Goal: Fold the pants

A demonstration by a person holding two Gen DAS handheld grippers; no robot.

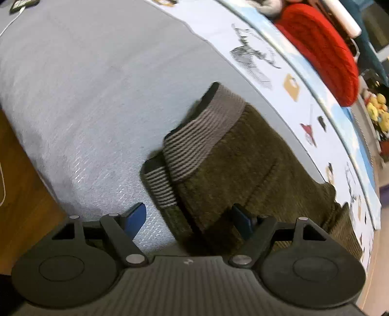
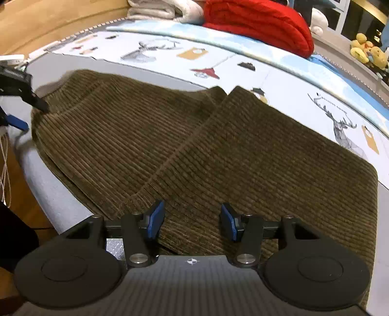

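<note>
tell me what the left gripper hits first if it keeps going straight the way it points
Most likely the pants. The left gripper has its jaws open over the near edge of the olive corduroy, and the striped waistband lies just ahead, slightly left of center. Depth is unclear in the fisheye view.

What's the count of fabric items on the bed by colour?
Olive-brown: 1, corduroy pants
Red: 1, knit blanket
White: 1, folded bedding
Light blue printed: 1, deer-print sheet
Grey: 1, grey cover
Total: 5
</note>
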